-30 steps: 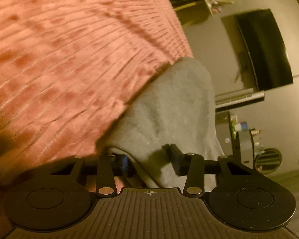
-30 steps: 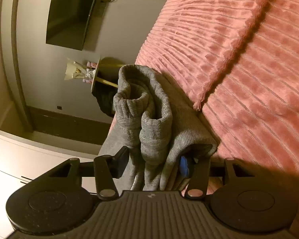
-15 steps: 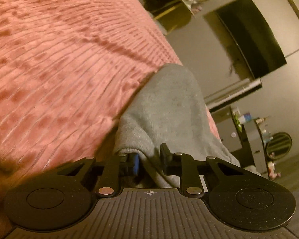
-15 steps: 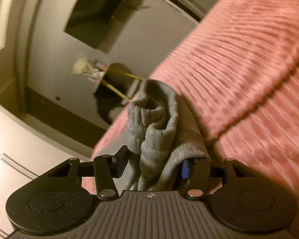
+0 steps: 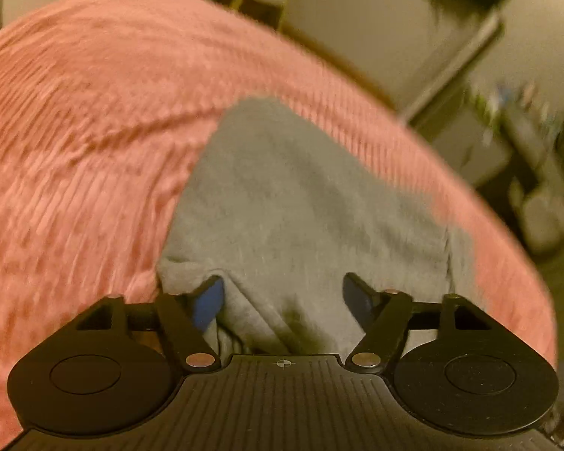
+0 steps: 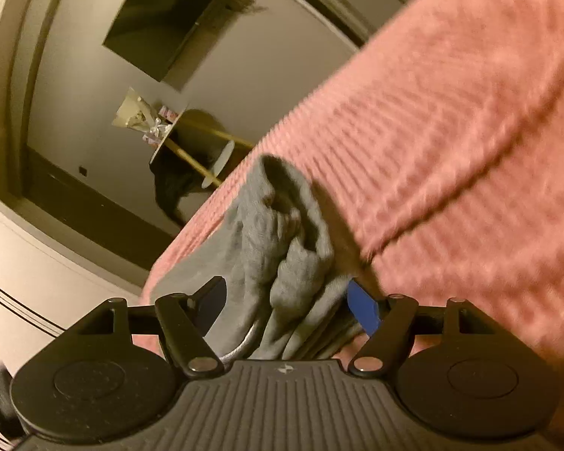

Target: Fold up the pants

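The grey pants (image 5: 300, 203) lie folded on the pink ribbed bedspread (image 5: 86, 131). My left gripper (image 5: 284, 297) is open, its jaws wide apart, with the grey cloth lying between them. In the right wrist view the bunched ribbed cuffs of the pants (image 6: 282, 233) lie near the bed's edge on the bedspread (image 6: 451, 131). My right gripper (image 6: 285, 300) is open, with the bunched cloth lying between its jaws. Both views are blurred by motion.
A dark TV (image 6: 176, 22) hangs on the wall beyond the bed. A small round side table (image 6: 191, 139) with wrapped items stands by the bed's edge. A shelf with small items (image 5: 526, 143) shows blurred at the right of the left wrist view.
My left gripper was shut on the pants half a second ago and has opened. Both grippers have tilted and moved, and the pants now lie flatter on the bedspread.
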A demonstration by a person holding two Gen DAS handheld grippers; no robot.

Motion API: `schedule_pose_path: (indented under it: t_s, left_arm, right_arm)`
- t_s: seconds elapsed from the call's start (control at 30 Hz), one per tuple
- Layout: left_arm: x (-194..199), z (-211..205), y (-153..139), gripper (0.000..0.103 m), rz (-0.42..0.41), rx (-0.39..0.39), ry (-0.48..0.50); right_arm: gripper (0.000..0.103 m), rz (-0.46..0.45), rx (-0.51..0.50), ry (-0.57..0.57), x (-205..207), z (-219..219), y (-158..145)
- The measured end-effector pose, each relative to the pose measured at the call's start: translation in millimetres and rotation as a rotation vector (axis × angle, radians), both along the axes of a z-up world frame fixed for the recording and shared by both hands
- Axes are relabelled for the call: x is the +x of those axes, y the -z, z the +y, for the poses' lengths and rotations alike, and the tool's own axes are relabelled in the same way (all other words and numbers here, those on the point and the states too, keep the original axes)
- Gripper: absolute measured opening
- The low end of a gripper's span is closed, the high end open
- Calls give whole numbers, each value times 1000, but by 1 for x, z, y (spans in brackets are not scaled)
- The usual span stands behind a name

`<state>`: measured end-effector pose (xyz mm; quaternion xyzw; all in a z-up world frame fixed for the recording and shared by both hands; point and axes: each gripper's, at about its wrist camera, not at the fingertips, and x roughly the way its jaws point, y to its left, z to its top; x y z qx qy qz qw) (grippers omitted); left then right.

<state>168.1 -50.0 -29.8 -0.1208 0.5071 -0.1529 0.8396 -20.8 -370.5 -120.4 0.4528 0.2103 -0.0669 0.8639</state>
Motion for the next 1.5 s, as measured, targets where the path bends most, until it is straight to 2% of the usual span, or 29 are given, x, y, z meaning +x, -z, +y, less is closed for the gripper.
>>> schedule_pose_path:
  t_s: [0.03, 0.1, 0.13, 0.2, 0.27, 0.3, 0.37, 0.4, 0.47, 0.5, 0.53, 0.57, 0.6, 0.7, 0.8, 0.83, 0.9, 1.03, 1.1, 1.17, 1.3, 1.43, 1.5]
  left_arm:
    - [0, -4, -7, 78, -5, 4, 42]
    - [-9, -2, -26, 90, -75, -24, 122]
    - [-13, 0, -35, 93, -119, -25, 132]
    - [-15, 2, -47, 98, -259, -15, 114]
    - [0, -5, -43, 99, -349, 4, 119]
    - [13, -10, -35, 99, -351, 21, 102]
    - [41, -29, -12, 98, -349, 126, 78]
    - [53, -40, 2, 87, -352, 209, 67]
    - [77, -55, 30, 79, -337, 352, 57]
    - [87, -60, 45, 85, -312, 414, 43]
    - [92, -59, 54, 89, -291, 420, 19]
    - [96, -56, 60, 100, -287, 415, -16]
    - [99, -55, 65, 103, -293, 440, -32]
    - [93, -53, 62, 103, -327, 474, 20]
    - [73, -48, 46, 103, -345, 534, 19]
    - [63, -46, 41, 103, -346, 536, 25]
    - [37, -38, 28, 103, -333, 492, 40]
    - [-36, -17, 12, 103, -343, 377, 27]
    - [-72, -7, 12, 103, -325, 340, 26]
    - [-98, -2, 19, 103, -302, 321, 8]
    - [-127, 0, 35, 103, -250, 322, -41]
    - [-143, -4, 39, 103, -257, 321, -51]
    - [-150, -5, 38, 103, -272, 298, -64]
  right_arm:
    - [75, 0, -37, 7, 0, 1, -2]
    - [79, 1, -99, 1, 3, 6, -2]
    - [80, 18, -107, -3, 7, 7, 0]
    - [80, 29, -90, -22, 12, 7, 8]
    - [79, 44, -85, -29, 19, 9, 11]
    - [79, 49, -96, -34, 21, 11, 12]
    - [80, 61, -129, -41, 23, 14, 12]
    - [80, 60, -136, -44, 22, 18, 12]
    - [80, 59, -144, -51, 19, 21, 12]
    - [80, 65, -156, -53, 20, 23, 12]
    - [81, 73, -164, -58, 21, 25, 13]
    - [82, 78, -173, -59, 25, 27, 14]
    - [83, 84, -186, -60, 26, 28, 15]
    - [87, 110, -187, -62, 31, 29, 20]
    - [90, 115, -184, -50, 29, 29, 20]
    - [94, 121, -189, -46, 29, 28, 20]
    - [98, 143, -208, -43, 29, 31, 18]
    - [99, 185, -264, -89, 27, 44, 9]
    - [99, 230, -336, -127, 27, 59, 0]
    - [99, 237, -445, -169, 22, 78, -12]
    - [99, 182, -581, -262, -2, 113, -28]
    - [99, 180, -692, -334, -22, 140, -40]
    - [99, 182, -715, -345, -29, 146, -43]
